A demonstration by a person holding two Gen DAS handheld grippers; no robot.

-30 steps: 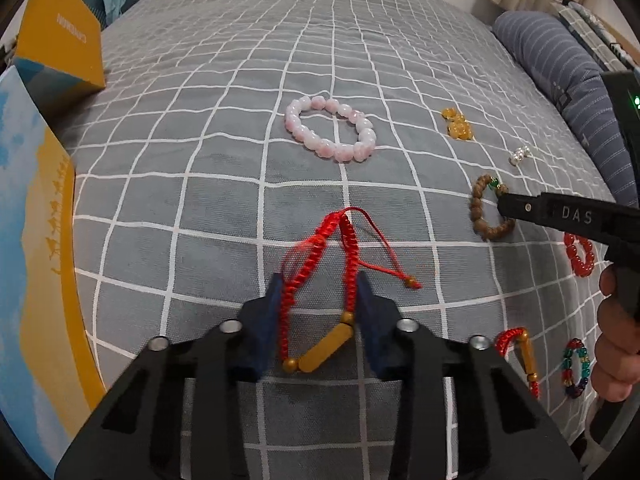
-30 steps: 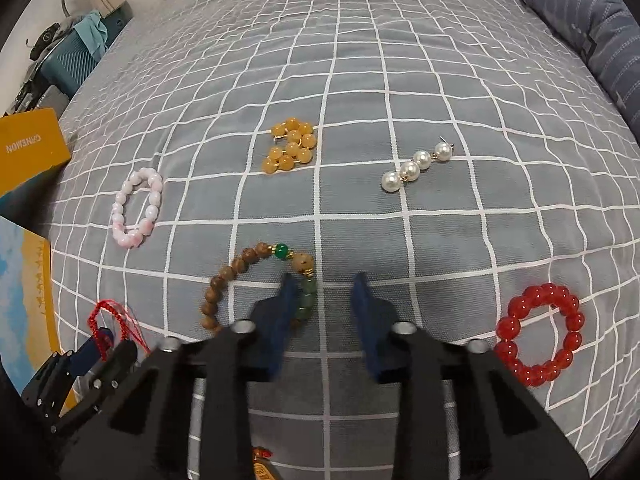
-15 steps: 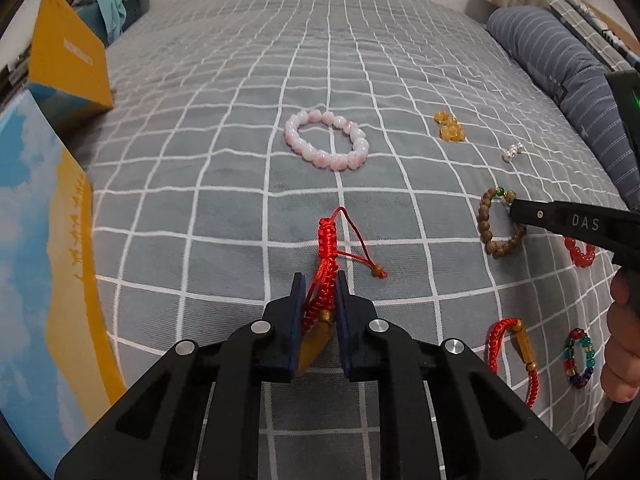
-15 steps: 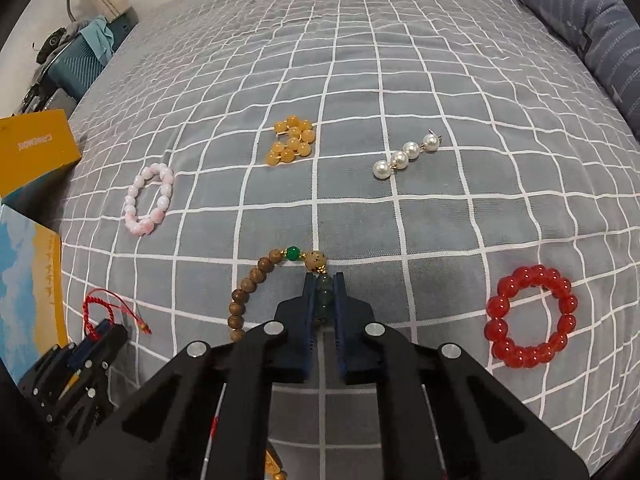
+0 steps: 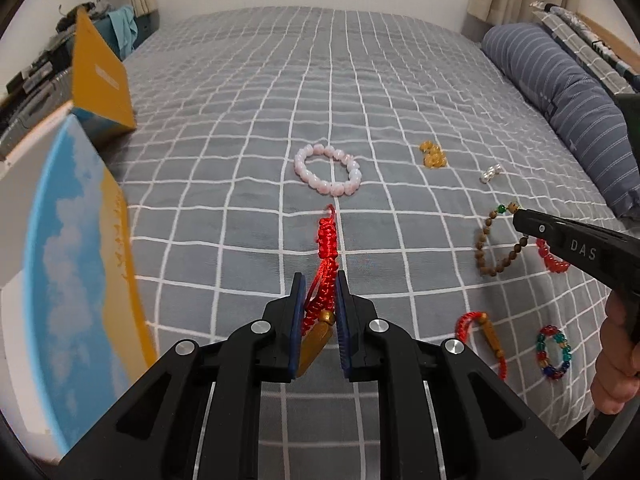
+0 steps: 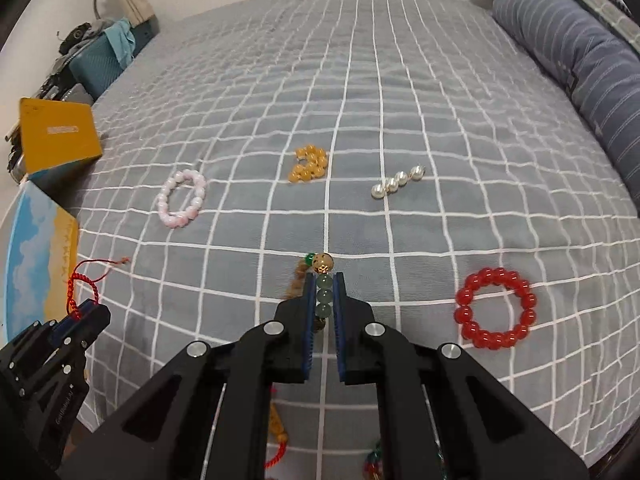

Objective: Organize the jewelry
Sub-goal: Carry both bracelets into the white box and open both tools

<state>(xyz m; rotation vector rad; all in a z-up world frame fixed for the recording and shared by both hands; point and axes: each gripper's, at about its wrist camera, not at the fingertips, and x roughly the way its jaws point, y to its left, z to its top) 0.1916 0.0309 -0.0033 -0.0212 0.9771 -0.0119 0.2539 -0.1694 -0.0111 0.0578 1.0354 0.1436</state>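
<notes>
My left gripper (image 5: 319, 280) is shut on a red braided cord bracelet (image 5: 327, 240) with a gold bar, lifted off the grey checked bedspread (image 5: 360, 80). It also shows in the right wrist view (image 6: 82, 312). My right gripper (image 6: 324, 280) is shut on a brown wooden bead bracelet (image 6: 323, 298) by its green beads, raised above the bed; it shows in the left wrist view (image 5: 486, 248) too. A pink bead bracelet (image 5: 328, 170), amber beads (image 6: 309, 163), a pearl piece (image 6: 397, 181) and a red bead bracelet (image 6: 495, 314) lie on the bed.
An open box with a blue and yellow lid (image 5: 72, 256) stands at the left edge, with an orange box (image 5: 102, 80) behind it. A second red cord bracelet (image 5: 482, 332) and a multicoloured bead bracelet (image 5: 554, 352) lie near the front right. A striped pillow (image 5: 560, 92) lies along the right.
Both grippers closed on their bracelets and lifted them off the bed. The red cord now hangs stretched from the left jaws, and the wooden bracelet dangles from the right jaws.
</notes>
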